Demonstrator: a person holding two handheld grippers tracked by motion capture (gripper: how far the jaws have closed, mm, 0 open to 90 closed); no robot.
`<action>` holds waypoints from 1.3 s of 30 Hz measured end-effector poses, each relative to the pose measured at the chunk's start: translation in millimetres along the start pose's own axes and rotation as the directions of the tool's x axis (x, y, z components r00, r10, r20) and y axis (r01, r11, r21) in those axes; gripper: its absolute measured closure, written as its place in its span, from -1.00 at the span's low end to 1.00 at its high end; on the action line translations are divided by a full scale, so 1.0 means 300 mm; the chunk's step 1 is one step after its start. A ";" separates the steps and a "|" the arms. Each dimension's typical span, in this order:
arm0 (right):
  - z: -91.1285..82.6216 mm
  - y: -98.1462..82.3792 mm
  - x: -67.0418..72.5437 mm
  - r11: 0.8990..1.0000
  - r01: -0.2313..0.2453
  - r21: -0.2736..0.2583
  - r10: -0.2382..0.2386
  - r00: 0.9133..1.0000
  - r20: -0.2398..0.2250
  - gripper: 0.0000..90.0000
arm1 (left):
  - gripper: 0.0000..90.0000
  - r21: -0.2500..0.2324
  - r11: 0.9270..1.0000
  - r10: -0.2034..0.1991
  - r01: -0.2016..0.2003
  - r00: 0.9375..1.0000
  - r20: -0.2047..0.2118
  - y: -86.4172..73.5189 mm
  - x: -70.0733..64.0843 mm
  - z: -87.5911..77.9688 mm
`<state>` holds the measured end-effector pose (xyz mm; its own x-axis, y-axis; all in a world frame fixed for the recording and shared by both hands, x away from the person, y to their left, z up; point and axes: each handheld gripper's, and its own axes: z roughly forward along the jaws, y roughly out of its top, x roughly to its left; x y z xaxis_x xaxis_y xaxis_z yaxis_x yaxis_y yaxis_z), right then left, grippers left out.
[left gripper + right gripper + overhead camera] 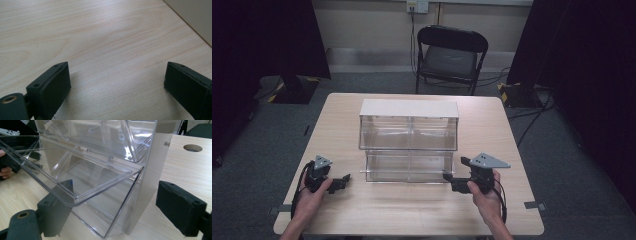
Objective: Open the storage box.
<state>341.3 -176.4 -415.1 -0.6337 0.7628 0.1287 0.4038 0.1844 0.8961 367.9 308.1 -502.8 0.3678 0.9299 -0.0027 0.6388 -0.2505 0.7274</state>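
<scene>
Pale wooden table (412, 210) carried a clear two-tier plastic bin (409, 137); right gripper (451, 183), jaws wide, straddled its lower corner ungrasped, while left gripper (343, 181) gaped over bare wood.

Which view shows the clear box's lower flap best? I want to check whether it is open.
The right gripper view: the lower flap stands swung outward, close between the right gripper's open jaws. The high view shows the clear box whole, but small and glary. The left gripper view shows bare table.
</scene>
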 end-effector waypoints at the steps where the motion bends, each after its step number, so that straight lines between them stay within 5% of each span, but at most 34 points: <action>1: 0.001 0.002 0.000 1.000 0.000 0.001 0.000 1.000 -0.002 -0.68 | -0.86 0.000 1.000 0.000 0.000 1.000 0.000 0.000 0.000 0.000; 39: 0.026 0.050 0.001 0.999 -0.011 -0.032 0.011 1.000 -0.010 -0.66 | -0.86 0.000 1.000 0.002 -0.002 1.000 -0.001 0.000 0.000 0.000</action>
<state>352.1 -168.5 -404.7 -0.6358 0.7587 0.1423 0.3892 0.1559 0.9078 368.0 308.2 -502.8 0.3687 0.9296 -0.0004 0.6382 -0.2528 0.7272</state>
